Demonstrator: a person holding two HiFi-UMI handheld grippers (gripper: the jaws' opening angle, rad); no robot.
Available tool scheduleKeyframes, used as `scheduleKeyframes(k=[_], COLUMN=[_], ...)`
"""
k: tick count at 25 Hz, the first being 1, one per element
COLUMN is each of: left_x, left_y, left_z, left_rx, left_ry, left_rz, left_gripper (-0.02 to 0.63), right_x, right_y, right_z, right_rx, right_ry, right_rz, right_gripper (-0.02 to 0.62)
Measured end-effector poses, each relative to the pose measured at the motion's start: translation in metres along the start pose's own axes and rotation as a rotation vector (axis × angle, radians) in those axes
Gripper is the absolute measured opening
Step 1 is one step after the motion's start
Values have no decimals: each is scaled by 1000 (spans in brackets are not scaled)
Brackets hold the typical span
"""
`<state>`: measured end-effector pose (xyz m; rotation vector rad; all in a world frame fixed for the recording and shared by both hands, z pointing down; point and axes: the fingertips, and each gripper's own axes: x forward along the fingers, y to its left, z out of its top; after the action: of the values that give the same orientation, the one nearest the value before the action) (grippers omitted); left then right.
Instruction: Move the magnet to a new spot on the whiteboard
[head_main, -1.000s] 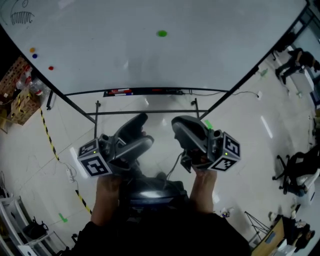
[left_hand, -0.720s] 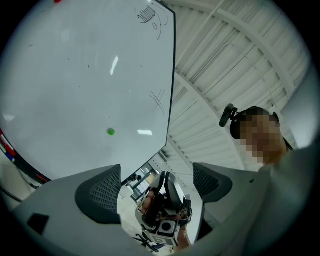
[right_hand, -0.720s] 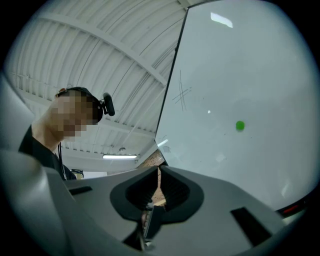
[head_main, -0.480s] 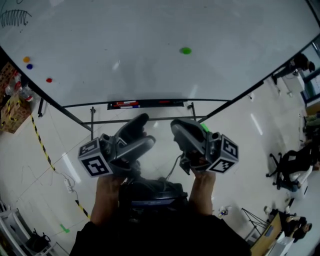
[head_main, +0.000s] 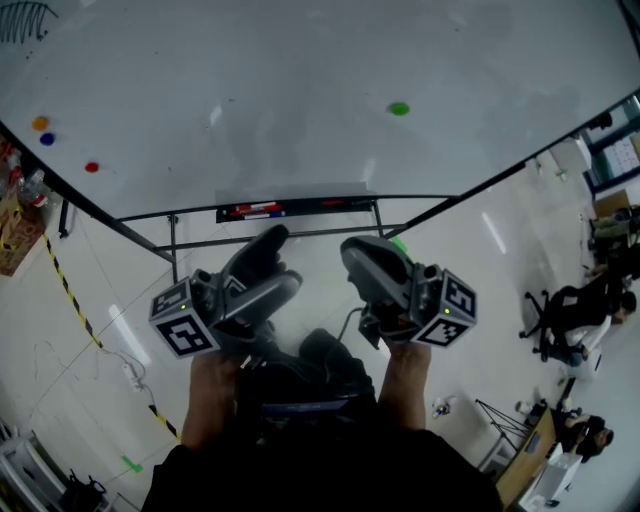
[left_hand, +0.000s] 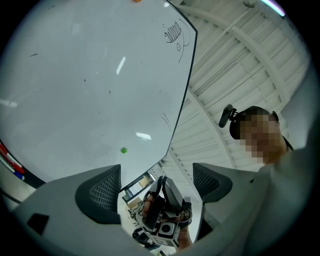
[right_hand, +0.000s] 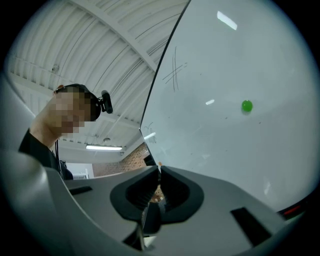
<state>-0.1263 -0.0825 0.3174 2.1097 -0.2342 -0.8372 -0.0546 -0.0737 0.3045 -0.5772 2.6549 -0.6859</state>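
The green magnet (head_main: 399, 108) is seen stuck flat on the whiteboard (head_main: 250, 90), at about one o'clock from both grippers and well apart from them. The left gripper (head_main: 283, 262) is held with its jaws spread and nothing between them, while the right gripper (head_main: 365, 255) is clenched shut on nothing. The magnet is judged small, light, rigid and smooth, so it is probably best pinched across its rim and tilted off the board.
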Motion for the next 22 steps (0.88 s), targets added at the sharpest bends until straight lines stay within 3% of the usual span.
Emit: scheduleKeyframes(k=[5, 10, 16, 22], left_x=[-3, 3, 36, 83], left_y=[12, 17, 20, 36], left_z=[9, 13, 23, 25], left_rx=[-4, 22, 85, 130], left_ry=[-11, -23, -20, -1], left_rz=[12, 43, 66, 83], left_gripper=[442, 442, 442, 442], right_x=[6, 7, 2, -17], right_y=[-16, -29, -56, -99], right_z=[1, 9, 48, 88], right_rx=[-16, -3, -10, -56], right_ry=[0, -9, -70, -116], right_rz=[-42, -20, 20, -24], right_gripper=[35, 35, 35, 35])
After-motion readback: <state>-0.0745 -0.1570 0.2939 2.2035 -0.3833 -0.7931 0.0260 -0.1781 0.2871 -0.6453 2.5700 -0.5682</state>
